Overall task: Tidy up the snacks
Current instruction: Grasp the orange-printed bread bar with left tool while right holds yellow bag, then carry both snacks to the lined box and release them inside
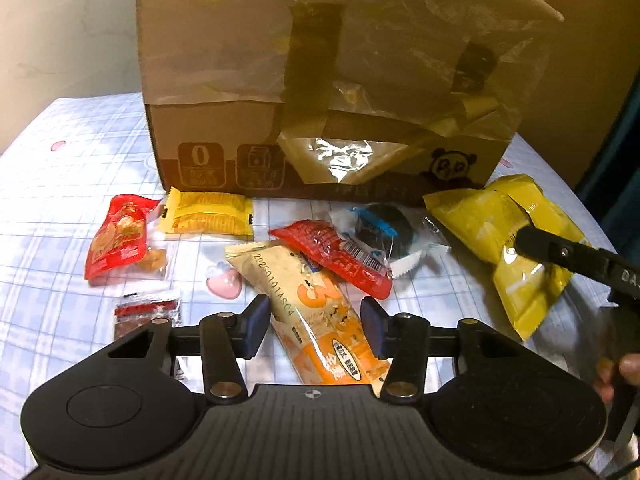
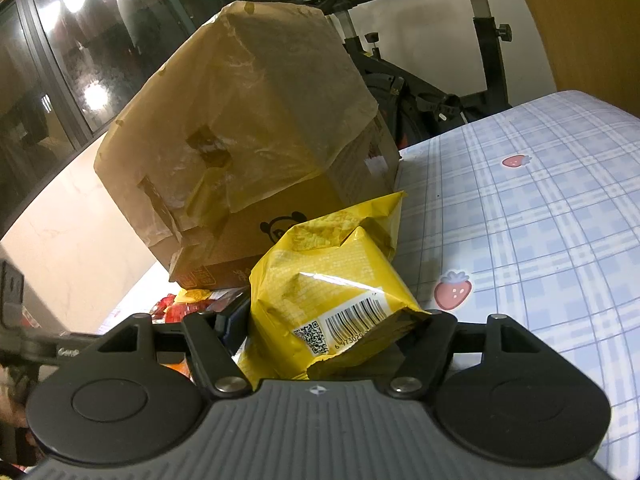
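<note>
Left tongs (image 1: 314, 326) stood open, blue pads either side of a glossy orange-and-cream bar (image 1: 316, 316) without pressing it, while the right tongs (image 2: 336, 330) were clamped on a crinkled yellow foil bag (image 2: 332, 304), held up just before the box. Beyond the bar lay a red sachet (image 1: 340, 254), a clear-wrapped dark cookie (image 1: 384, 232), a flat yellow pack (image 1: 208, 214) and a red pouch (image 1: 118, 238), all loose on a blue plaid cloth (image 1: 60, 200) printed with strawberries. Behind them rose a taped cardboard box (image 1: 320, 80) with a panda print, and farther off an exercise bike (image 2: 420, 88) and dark glass doors (image 2: 60, 60).
</note>
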Demonstrator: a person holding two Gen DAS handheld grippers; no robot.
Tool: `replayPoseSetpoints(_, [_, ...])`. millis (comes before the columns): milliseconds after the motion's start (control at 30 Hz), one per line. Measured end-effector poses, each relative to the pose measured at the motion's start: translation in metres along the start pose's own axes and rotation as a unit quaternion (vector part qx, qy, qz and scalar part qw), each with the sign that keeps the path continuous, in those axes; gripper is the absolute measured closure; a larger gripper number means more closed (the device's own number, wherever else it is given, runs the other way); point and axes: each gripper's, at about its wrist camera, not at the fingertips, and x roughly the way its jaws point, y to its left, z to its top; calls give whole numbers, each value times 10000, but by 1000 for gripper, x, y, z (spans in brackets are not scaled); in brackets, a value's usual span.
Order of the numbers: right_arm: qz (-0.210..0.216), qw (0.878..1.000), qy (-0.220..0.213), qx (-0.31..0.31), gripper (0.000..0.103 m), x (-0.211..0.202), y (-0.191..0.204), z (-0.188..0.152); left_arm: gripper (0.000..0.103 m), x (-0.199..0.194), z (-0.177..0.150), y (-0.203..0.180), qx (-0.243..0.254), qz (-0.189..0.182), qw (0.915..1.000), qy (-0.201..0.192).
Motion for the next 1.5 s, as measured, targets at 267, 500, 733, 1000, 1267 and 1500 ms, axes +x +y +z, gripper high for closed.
replayPoseSetpoints(267, [-2, 10000, -15, 25, 32, -1, 1, 0, 56, -23, 4, -2, 62, -70, 9995, -309])
replayPoseSetpoints(500, [-57, 9999, -51, 74, 32, -3, 1, -1, 56, -18, -3, 6, -62, 140, 9998, -92])
replayPoseSetpoints(733, [-51, 10000, -32, 38, 32, -3, 1, 0, 55, -12, -4, 13, -237, 344, 9991, 84])
replayPoseSetpoints(1000, [-20, 10000, -37, 89, 32, -4, -1, -1, 56, -3, -5, 7, -116, 480, 9987, 96])
replayPoseSetpoints(1267, [34, 9999, -30, 158, 32, -4, -3, 0, 57, -18, 0, 11, -407, 364, 9983, -195])
replayPoseSetpoints(1500, [-76, 9999, -47, 62, 33, -5, 1, 1, 57, -38, 7, 7, -229, 357, 9976, -541])
